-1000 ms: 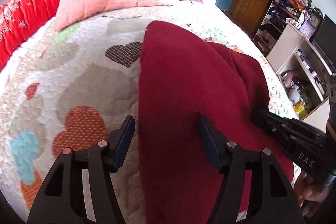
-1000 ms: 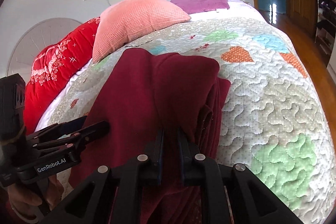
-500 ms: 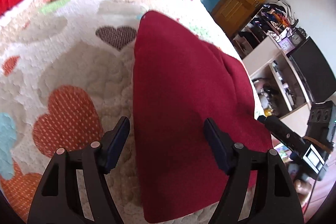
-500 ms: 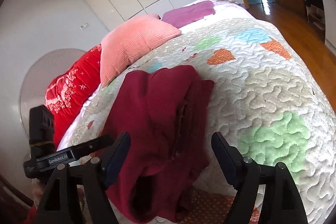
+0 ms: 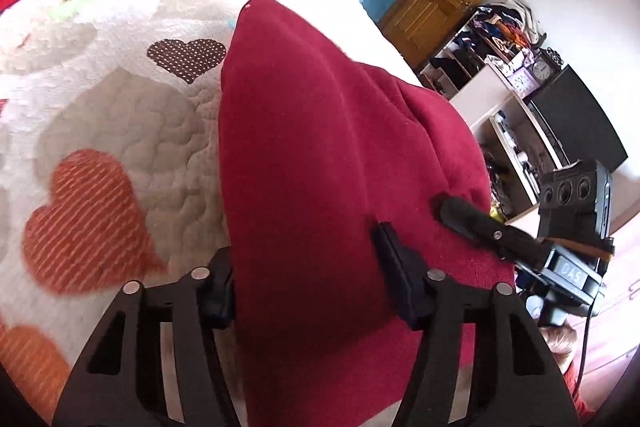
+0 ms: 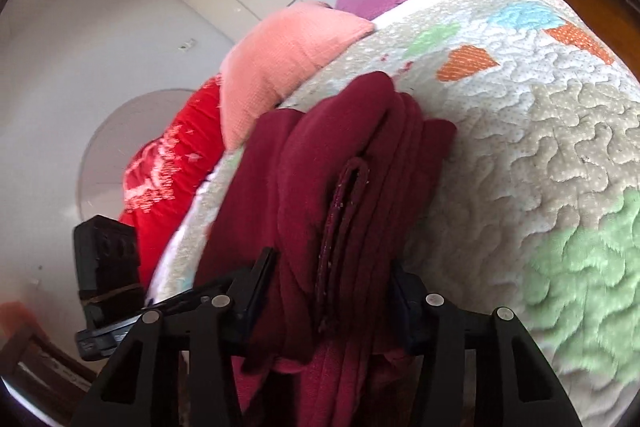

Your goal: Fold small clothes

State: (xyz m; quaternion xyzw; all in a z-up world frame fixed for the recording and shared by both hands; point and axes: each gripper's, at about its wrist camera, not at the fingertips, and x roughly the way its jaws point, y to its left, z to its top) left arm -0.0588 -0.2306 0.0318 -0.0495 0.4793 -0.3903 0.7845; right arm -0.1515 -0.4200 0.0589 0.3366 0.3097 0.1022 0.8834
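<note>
Heart-patterned quilt (image 5: 120, 115) carries the folded maroon garment (image 5: 320, 155), lying lengthwise near the bed's edge. Since 0.5 s ago both tools have advanced onto it. Left gripper (image 5: 308, 279): jaws wide apart, straddling the garment's near end, which now covers the left pad. Right gripper (image 6: 332, 287): jaws spread around the stacked folds; whether the pads press the cloth cannot be told. Shelf unit (image 5: 508, 131) holds small clutter, unresolved.

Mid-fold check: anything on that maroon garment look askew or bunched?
Yes. In the right wrist view the maroon garment is bunched along its right edge, with uneven layers and a hem loop poking up. In the left wrist view its left side lies smooth on the quilt.
</note>
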